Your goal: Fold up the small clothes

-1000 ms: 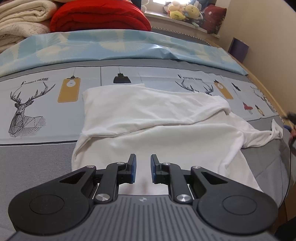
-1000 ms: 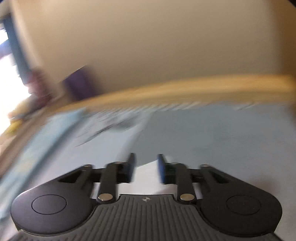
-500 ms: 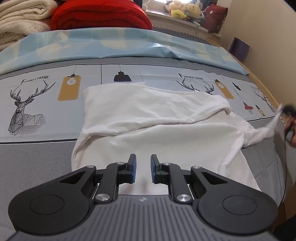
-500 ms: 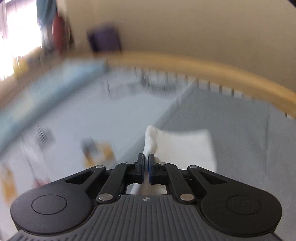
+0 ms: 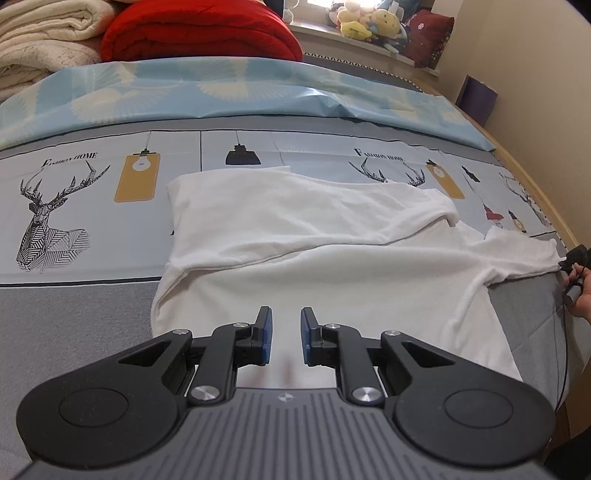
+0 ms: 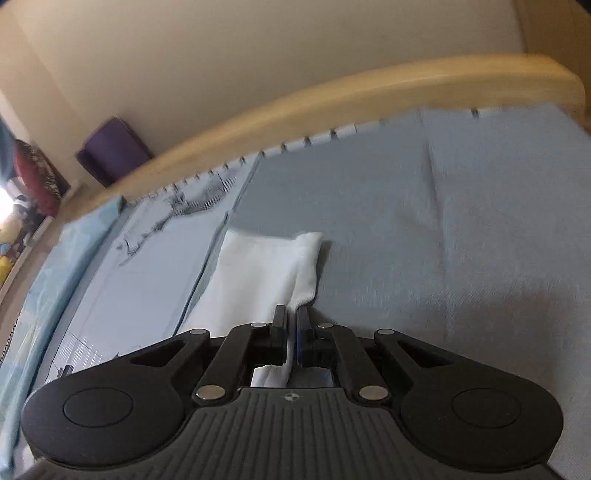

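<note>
A white garment (image 5: 332,258) lies spread on the bed, its far half folded over towards me. My left gripper (image 5: 284,321) hovers over the near hem with a narrow gap between its blue pads and nothing in them. One sleeve (image 5: 517,254) stretches out to the right, where my right gripper (image 5: 565,263), held by a hand, pinches its tip. In the right wrist view the right gripper (image 6: 291,317) is shut on the white sleeve (image 6: 266,269), which lies flat on the grey sheet ahead of the fingers.
The printed bed sheet (image 5: 74,206) shows deer and lamps. Cream blankets (image 5: 37,33), a red quilt (image 5: 199,33) and plush toys (image 5: 369,22) sit at the far end. A wooden bed rail (image 6: 332,99) and a wall bound the right side, beside a purple box (image 6: 110,151).
My right gripper shut on the sleeve tip, lifted it, then came down, so the sleeve now lies stretched out flat to the right. The left gripper has not moved.
</note>
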The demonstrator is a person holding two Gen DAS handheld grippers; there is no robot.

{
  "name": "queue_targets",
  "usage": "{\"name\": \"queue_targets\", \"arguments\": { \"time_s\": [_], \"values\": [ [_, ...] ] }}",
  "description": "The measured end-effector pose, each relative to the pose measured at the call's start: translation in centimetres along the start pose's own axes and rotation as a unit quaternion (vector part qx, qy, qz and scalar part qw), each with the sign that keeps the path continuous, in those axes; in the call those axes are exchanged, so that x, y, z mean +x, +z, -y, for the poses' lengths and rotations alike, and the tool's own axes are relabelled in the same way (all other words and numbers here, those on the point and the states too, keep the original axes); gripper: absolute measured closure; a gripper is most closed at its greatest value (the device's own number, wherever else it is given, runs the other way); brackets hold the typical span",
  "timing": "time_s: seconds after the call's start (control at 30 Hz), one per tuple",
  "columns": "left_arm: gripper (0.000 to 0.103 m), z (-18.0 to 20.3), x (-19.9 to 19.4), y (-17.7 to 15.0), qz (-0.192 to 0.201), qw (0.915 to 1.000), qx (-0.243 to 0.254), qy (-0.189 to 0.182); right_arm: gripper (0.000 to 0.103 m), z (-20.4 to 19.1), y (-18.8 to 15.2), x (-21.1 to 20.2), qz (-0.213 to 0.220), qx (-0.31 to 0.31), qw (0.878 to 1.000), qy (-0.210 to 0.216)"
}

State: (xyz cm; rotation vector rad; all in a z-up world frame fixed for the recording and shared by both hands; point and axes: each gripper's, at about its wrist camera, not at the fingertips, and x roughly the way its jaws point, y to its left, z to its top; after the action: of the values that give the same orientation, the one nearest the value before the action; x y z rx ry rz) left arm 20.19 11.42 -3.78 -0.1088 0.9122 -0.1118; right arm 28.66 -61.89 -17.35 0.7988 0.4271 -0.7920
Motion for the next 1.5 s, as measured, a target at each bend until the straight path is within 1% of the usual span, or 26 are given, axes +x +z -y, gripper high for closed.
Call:
{"name": "queue_targets", "arguments": {
  "time_s": [0.1, 0.13, 0.2, 0.23, 0.3, 0.37, 0.43, 0.5, 0.53, 0.6, 0.63, 0.67, 0.7, 0.73, 0.8, 0.83, 0.9, 0.93, 0.97, 1.0, 1.03, 1.1, 1.17, 1.27, 1.37, 1.5],
  "values": [
    [0.086, -0.2, -0.1, 0.1, 0.001, 1.0, -0.002, 0.001, 0.099, -1.4, 0.7, -1.2, 0.047, -0.033, 0.998, -0.039],
    [0.086, -0.3, -0.2, 0.1, 0.005, 1.0, -0.003, 0.002, 0.098, -2.3, 0.9, -1.6, 0.061, -0.056, 0.993, -0.085],
    [0.086, -0.5, -0.7, 0.2, 0.024, 0.9996, -0.006, 0.012, 0.091, -3.5, 0.7, -3.3, 0.085, -0.088, 0.981, -0.15],
    [0.083, -0.5, -1.0, 0.3, 0.035, 0.9992, -0.006, 0.02, 0.085, -4.1, 0.7, -4.3, 0.102, -0.094, 0.978, -0.153],
    [0.076, -0.7, -1.0, 0.9, 0.048, 0.9979, -0.017, 0.04, 0.081, -5.7, 0.4, -6.5, 0.122, -0.106, 0.98, -0.115],
    [0.074, -0.7, -0.8, 2.2, 0.048, 0.9964, -0.031, 0.063, 0.081, -8.3, -0.2, -9.0, 0.117, -0.117, 0.985, -0.045],
    [0.072, -0.2, -0.9, 4.0, 0.071, 0.9944, -0.036, 0.068, 0.081, -11.0, -1.1, -11.5, 0.099, -0.123, 0.987, 0.038],
    [0.06, 0.5, -1.1, 5.7, 0.113, 0.9898, -0.036, 0.079, 0.08, -14.6, -3.1, -13.4, 0.037, -0.141, 0.978, 0.147],
    [0.051, 0.8, -0.9, 6.1, 0.128, 0.9875, -0.035, 0.085, 0.08, -16.1, -4.9, -14.4, -0.014, -0.147, 0.967, 0.206],
    [0.049, 1.3, -0.2, 6.3, 0.154, 0.9817, -0.028, 0.108, 0.078, -18.4, -8.6, -15.3, -0.112, -0.155, 0.943, 0.274],
    [0.049, 1.4, 0.2, 5.9, 0.166, 0.979, -0.023, 0.116, 0.073, -19.3, -11.1, -15.6, -0.158, -0.161, 0.928, 0.295],
    [0.049, 1.2, 0.7, 5.1, 0.171, 0.9782, -0.015, 0.116, 0.064, -20.1, -13.4, -15.8, -0.196, -0.171, 0.915, 0.308],
    [0.049, 1.1, 1.4, 4.6, 0.153, 0.9817, -0.003, 0.114, 0.061, -20.8, -15.7, -16.0, -0.227, -0.186, 0.903, 0.313],
    [0.051, 1.1, 2.1, 4.5, 0.126, 0.9853, 0.008, 0.115, 0.059, -21.5, -18.4, -16.0, -0.25, -0.208, 0.895, 0.306],
    [0.052, 0.7, 2.2, 4.5, 0.125, 0.9876, 0.014, 0.094, 0.059, -22.7, -22.1, -15.6, -0.277, -0.236, 0.885, 0.29],
    [0.052, 0.4, 2.0, 4.6, 0.131, 0.988, 0.015, 0.08, 0.059, -23.2, -23.5, -14.9, -0.29, -0.237, 0.883, 0.283],
    [0.053, -0.5, 1.7, 4.5, 0.127, 0.9904, 0.012, 0.052, 0.059, -23.8, -25.3, -13.5, -0.295, -0.227, 0.89, 0.264],
    [0.055, -0.9, 1.7, 4.4, 0.125, 0.9915, 0.005, 0.036, 0.066, -24.2, -25.8, -12.9, -0.288, -0.226, 0.895, 0.254],
    [0.056, -1.2, 1.7, 4.4, 0.122, 0.9924, -0.004, 0.016, 0.1, -24.8, -26.4, -12.4, -0.274, -0.231, 0.902, 0.242],
    [0.056, -1.3, 1.6, 4.6, 0.119, 0.9928, -0.011, -0.004, 0.102, -25.3, -26.6, -12.9, -0.254, -0.24, 0.907, 0.234],
    [0.056, -1.3, 1.4, 4.7, 0.12, 0.9922, -0.015, -0.03, 0.103, -25.9, -26.7, -14.3, -0.234, -0.25, 0.906, 0.249],
    [0.056, -0.7, 1.0, 4.9, 0.13, 0.9888, -0.006, -0.074, 0.103, -26.0, -26.3, -18.4, -0.197, -0.283, 0.885, 0.311],
    [0.056, 0.3, 0.7, 4.9, 0.139, 0.9845, 0.013, -0.106, 0.103, -26.3, -25.7, -22.5, -0.187, -0.298, 0.864, 0.359],
    [0.056, 2.1, 0.8, 4.5, 0.14, 0.9801, 0.031, -0.137, 0.103, -26.2, -25.2, -27.8, -0.196, -0.299, 0.85, 0.386],
    [0.056, 4.1, 1.7, 4.0, 0.132, 0.981, 0.053, -0.132, 0.103, -25.9, -26.0, -31.9, -0.194, -0.32, 0.825, 0.424],
    [0.056, 6.0, 3.1, 3.8, 0.13, 0.982, 0.081, -0.11, 0.103, -26.5, -27.5, -33.7, -0.2, -0.359, 0.789, 0.456]
  ]
}}
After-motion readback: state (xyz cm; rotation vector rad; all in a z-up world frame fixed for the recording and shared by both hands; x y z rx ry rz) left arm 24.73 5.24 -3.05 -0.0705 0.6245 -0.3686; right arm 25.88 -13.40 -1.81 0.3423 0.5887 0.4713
